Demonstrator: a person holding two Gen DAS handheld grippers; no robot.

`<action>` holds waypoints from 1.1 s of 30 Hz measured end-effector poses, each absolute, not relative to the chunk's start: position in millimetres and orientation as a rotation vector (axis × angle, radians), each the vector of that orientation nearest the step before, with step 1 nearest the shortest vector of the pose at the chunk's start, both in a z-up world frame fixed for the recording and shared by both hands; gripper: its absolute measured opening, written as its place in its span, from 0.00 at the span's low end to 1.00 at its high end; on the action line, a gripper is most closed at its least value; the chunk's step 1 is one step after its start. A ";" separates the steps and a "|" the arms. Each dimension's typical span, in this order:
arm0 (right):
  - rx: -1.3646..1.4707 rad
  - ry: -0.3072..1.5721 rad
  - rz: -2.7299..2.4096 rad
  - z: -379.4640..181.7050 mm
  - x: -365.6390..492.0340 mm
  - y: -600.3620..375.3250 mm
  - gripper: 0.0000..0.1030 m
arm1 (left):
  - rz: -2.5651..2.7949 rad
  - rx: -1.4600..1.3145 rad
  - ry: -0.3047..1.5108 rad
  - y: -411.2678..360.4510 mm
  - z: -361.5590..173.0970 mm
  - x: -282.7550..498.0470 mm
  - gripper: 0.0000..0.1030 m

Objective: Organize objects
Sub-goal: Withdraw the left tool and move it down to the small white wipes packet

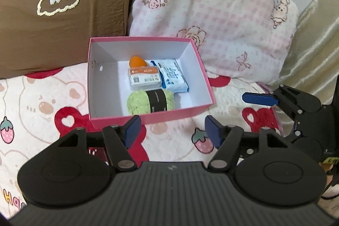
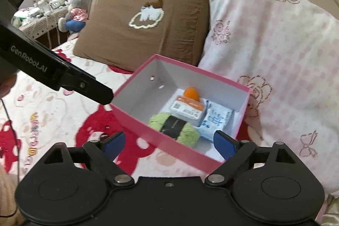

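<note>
a pink box (image 1: 118, 119) with a white inside sits open on a bedspread (image 1: 31, 103) printed with bears and strawberries. behind it lean a brown pillow (image 1: 63, 14) and a pink checked pillow (image 1: 211, 14).

four things lie together in the box, toward its right half. a ball of green yarn (image 1: 138, 102) with a black band lies nearest the front wall. just behind it, touching, is a small clear case (image 1: 144, 78) with an orange label. an orange egg-shaped thing (image 1: 137, 61) peeks out behind the case; what it is i cannot quite tell, as the case covers most of it. a blue and white tissue pack (image 1: 173, 75) lies beside the case on the right.

the left gripper (image 1: 171, 130) hangs just in front of the box, its blue pads apart with nothing between them. the right gripper (image 2: 169, 144) is over the near corner of the box, its jaws spread wide and empty; the yarn and tissue pack lie below and past its tips.

in the right wrist view, a table with small clutter (image 2: 40, 12) and a stuffed toy (image 2: 76, 12) stand beyond the bed.
</note>
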State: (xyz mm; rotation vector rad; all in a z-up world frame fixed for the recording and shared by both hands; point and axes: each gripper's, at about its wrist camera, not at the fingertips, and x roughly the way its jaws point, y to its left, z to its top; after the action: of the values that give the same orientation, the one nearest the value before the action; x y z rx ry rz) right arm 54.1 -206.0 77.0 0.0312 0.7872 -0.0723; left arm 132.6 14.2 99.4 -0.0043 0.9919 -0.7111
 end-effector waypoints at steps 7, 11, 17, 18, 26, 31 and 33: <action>0.094 0.816 0.008 81.5 25.5 -194.8 0.90 | -0.690 0.029 0.995 26.8 95.0 104.9 0.81; 0.120 0.845 0.044 76.1 8.7 -192.7 0.90 | -0.689 0.038 1.009 30.2 84.7 92.6 0.86; 0.120 0.903 0.104 55.6 -11.5 -189.7 0.89 | -0.711 0.055 1.027 27.8 57.6 72.7 0.86; 0.117 0.913 0.118 52.6 -13.7 -189.1 0.89 | -0.719 0.058 1.027 27.7 52.2 68.8 0.86; 0.136 0.995 0.212 20.3 -23.3 -182.5 0.89 | -0.734 0.025 1.086 32.9 13.3 50.6 0.86; 0.159 1.022 0.211 -5.3 -18.5 -181.2 0.88 | -0.739 0.048 1.100 29.0 -9.1 43.0 0.86; 0.151 1.034 0.221 -15.6 -18.6 -179.6 0.88 | -0.729 0.020 1.092 29.4 -16.3 41.6 0.86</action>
State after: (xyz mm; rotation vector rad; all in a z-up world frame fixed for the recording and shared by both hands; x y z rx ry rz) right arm -18.6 -179.6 -15.6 0.1512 1.0335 0.2213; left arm 41.6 29.4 -16.3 0.0200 1.0923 -0.7290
